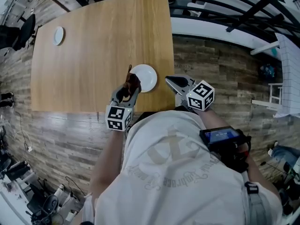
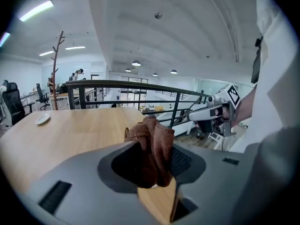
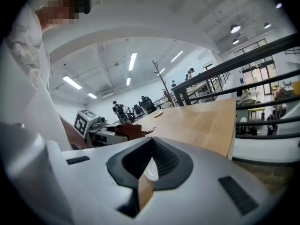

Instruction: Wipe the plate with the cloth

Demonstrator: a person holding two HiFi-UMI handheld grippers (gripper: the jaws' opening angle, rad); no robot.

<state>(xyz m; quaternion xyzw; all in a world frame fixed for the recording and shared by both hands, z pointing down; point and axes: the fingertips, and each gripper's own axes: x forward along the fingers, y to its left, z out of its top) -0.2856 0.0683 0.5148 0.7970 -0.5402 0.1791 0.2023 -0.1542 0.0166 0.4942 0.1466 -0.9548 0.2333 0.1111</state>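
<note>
left tongs (image 1: 131, 89) clench the cloth (image 1: 133, 82) at the left rim of the plate (image 1: 146, 78), right tongs (image 1: 169, 81) closed and empty beside it, so next the cloth should probably sweep across.

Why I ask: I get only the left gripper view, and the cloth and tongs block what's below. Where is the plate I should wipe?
Observer: In the head view the plate lies at the table's near edge, just beyond the left tongs. The cloth overlaps its left rim.
Operator: I see the right gripper off to the side. Is it on the plate?
Observer: No. The right tongs sit off the plate's right side, apart from it, holding nothing.
</note>
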